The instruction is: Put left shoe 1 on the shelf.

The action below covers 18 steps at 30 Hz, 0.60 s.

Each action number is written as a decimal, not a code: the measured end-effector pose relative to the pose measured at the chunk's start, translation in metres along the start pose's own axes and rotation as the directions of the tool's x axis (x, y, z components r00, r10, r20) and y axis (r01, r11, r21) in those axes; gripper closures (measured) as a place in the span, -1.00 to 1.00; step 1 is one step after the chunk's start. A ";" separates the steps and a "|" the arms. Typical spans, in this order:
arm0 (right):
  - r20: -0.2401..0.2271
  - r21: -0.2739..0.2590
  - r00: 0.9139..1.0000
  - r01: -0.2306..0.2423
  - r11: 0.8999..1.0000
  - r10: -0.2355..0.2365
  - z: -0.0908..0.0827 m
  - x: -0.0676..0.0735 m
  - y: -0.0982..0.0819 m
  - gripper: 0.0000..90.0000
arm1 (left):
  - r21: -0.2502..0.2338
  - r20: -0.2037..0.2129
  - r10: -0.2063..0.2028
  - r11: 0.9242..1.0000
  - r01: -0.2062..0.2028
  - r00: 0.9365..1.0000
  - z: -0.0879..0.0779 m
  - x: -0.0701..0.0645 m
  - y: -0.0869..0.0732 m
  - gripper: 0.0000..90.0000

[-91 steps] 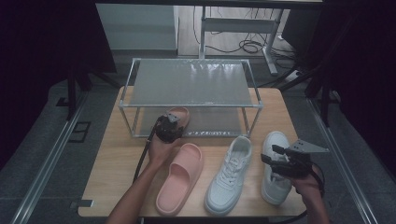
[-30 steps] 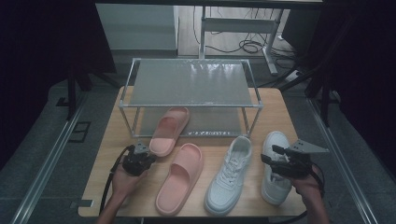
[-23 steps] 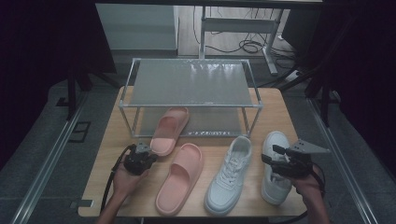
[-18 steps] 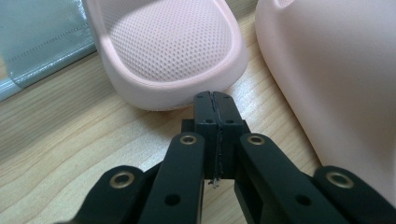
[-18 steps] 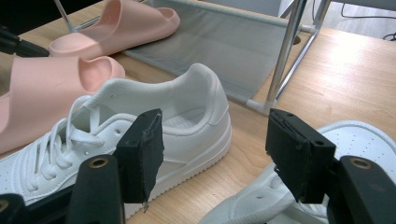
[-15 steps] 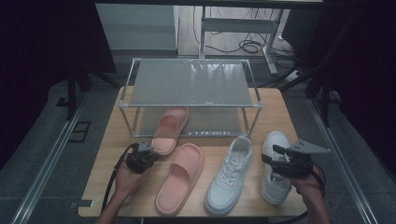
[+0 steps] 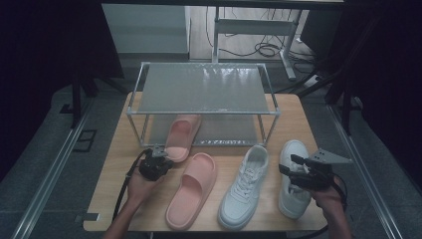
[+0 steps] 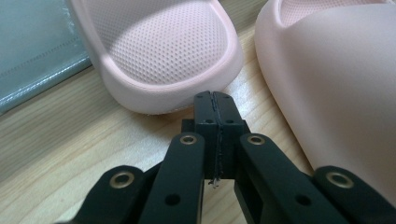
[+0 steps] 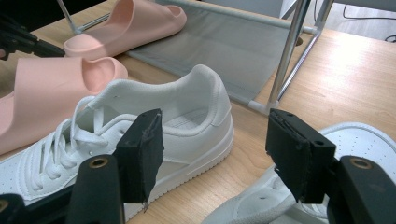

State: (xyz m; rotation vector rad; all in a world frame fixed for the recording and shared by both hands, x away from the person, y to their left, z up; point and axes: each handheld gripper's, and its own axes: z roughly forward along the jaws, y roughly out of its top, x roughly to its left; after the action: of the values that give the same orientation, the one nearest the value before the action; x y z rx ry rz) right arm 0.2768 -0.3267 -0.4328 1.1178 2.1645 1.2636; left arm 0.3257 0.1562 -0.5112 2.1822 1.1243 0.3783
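Note:
Two pink slippers and two white sneakers lie on the wooden table (image 7: 119, 164). One slipper (image 7: 181, 134) has its toe under the metal rack (image 7: 204, 89). The other slipper (image 7: 191, 191) lies in front of it. My left gripper (image 7: 159, 152) is shut and holds nothing; its tips (image 8: 216, 100) sit just short of the first slipper's heel (image 8: 163, 51), with the second slipper (image 8: 336, 93) to their right. My right gripper (image 7: 287, 167) hovers open over the right sneaker (image 7: 293, 181). Its jaws (image 9: 219, 154) frame the heel of the left sneaker (image 9: 182, 121) without touching it.
The rack stands at the table's back and has a grey fabric shelf (image 9: 233, 42) low down and a mesh top. One of its legs (image 9: 287, 56) rises just beyond the sneakers. Bare wood lies at the near left and far right. Cables trail from both grippers.
Three seconds ago the left gripper was at the slipper by the rack; it drew back to the near left, then crept slightly towards that slipper's heel. The right gripper stayed put.

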 end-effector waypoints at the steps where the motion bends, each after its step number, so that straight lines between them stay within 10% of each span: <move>1: 0.001 -0.002 1.000 0.000 1.000 0.000 0.000 0.000 0.000 -0.17 | 0.001 0.001 0.003 1.000 -0.003 1.000 0.001 0.000 0.001 1.00; 18: 0.005 -0.005 1.000 -0.001 1.000 0.001 0.000 -0.001 0.000 -0.17 | 0.009 -0.008 0.016 1.000 -0.016 1.000 0.021 0.001 0.023 1.00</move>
State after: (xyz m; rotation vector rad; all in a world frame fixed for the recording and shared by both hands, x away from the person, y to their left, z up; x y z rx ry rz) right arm 0.2772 -0.3275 -0.4332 1.1191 2.1562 1.2641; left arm 0.3514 0.1384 -0.5111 2.2003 1.1151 0.3904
